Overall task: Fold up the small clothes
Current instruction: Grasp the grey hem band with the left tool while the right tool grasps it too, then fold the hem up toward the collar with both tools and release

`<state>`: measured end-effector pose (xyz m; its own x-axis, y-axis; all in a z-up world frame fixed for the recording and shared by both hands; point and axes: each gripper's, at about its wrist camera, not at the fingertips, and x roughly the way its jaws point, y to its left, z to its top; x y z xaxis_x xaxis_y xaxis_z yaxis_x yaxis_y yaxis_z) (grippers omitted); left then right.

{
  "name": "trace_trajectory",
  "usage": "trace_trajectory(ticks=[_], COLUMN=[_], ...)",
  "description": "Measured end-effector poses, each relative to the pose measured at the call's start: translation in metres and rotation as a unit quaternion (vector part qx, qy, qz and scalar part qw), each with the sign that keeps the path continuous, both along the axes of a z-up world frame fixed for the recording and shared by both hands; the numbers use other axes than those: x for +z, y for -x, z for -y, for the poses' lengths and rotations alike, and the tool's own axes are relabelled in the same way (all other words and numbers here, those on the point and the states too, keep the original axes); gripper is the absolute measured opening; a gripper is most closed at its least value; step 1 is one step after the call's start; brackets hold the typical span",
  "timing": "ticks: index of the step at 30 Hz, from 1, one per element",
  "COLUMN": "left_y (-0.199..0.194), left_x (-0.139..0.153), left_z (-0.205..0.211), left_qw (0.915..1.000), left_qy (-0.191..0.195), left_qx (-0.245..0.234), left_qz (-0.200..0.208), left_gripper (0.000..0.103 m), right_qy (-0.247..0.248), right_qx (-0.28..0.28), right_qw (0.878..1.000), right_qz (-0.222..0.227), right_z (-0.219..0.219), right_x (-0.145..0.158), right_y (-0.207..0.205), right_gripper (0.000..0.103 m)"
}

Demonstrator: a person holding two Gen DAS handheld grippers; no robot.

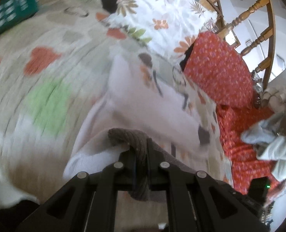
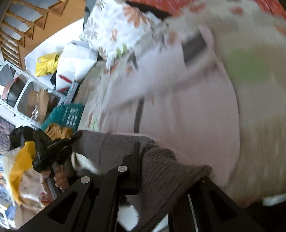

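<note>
Both grippers pinched tight on the garment's [image 1: 143, 104] grey ribbed hem, left gripper [image 1: 142, 152], right gripper [image 2: 141, 166]; white cloth hangs blurred over the bedspread [image 1: 36, 73], its shape unreadable

The left claw [image 1: 141, 154] points downward at a slant, its jaws clamped tight on a ribbed grey band of cloth. The right claw [image 2: 141, 164] slants down too, rolled sideways, jaws pinched on the same kind of band. Fingers [image 2: 60, 179] of the person's left hand show beyond it.
</note>
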<state>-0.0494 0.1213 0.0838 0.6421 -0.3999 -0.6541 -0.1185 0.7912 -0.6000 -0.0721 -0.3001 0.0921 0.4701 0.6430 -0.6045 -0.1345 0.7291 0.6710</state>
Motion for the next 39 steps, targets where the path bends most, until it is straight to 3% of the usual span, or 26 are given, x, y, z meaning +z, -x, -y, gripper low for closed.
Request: trace_trajectory(ticks=[7,12,15,18,19,20,21,23,25,27,31,35,39], left_y=[-0.099,-0.134,-0.149,-0.164,-0.167,-0.168,-0.17,-0.173,-0.176,-0.179,-0.178,-0.17,-0.161], left_x=[-0.013,-0.037,-0.047,-0.044,-0.039,-0.036,-0.032,-0.027,-0.025,-0.024,-0.023,-0.025,-0.026], left_z=[-0.004,-0.003,-0.004,-0.008,-0.011,-0.013,-0.017,-0.022,-0.022,-0.015,0.005,0.007,0.012], left_qw=[0.9996,0.9983,0.997,0.9974,0.9978,0.9976,0.9969,0.9956,0.9956,0.9968,0.9962,0.9942,0.9941], left_qy=[-0.002,-0.005,0.005,0.019,0.017,0.015,0.014,0.02,0.021,0.006,-0.065,-0.094,-0.105], left_qx=[0.021,0.02,0.021,0.025,0.042,0.056,0.073,0.09,0.09,0.077,0.048,0.045,0.008], left_qz=[-0.017,-0.055,-0.074,-0.064,-0.049,-0.037,-0.023,-0.015,-0.016,-0.023,-0.032,-0.027,-0.027], left_gripper=[0.007,0.008,0.012,0.036,0.054,0.064,0.066,0.072,0.073,0.073,0.073,0.073,0.073], right_qy=[0.012,0.025,-0.011,-0.068,-0.084,-0.088,-0.092,-0.117,-0.131,-0.124,-0.132,-0.102,-0.067], right_qx=[-0.034,-0.042,-0.055,-0.071,-0.081,-0.09,-0.103,-0.133,-0.153,-0.156,-0.161,-0.158,-0.152], right_qw=[0.999,0.998,0.997,0.992,0.99,0.989,0.988,0.982,0.978,0.978,0.976,0.98,0.985], right_qz=[-0.009,-0.043,-0.059,-0.079,-0.08,-0.078,-0.073,-0.064,-0.056,-0.057,-0.066,-0.058,-0.051], right_z=[-0.012,-0.012,0.001,0.017,0.024,0.028,0.034,0.048,0.059,0.064,0.068,0.064,0.053], right_x=[0.007,-0.023,-0.045,-0.06,-0.065,-0.065,-0.065,-0.065,-0.063,-0.061,-0.062,-0.054,-0.05], right_y=[-0.108,-0.156,-0.175,-0.196,-0.206,-0.211,-0.214,-0.22,-0.222,-0.223,-0.22,-0.213,-0.203], right_gripper=[0.007,0.007,0.01,0.01,0.013,0.022,0.029,0.056,0.063,0.064,0.064,0.065,0.065])
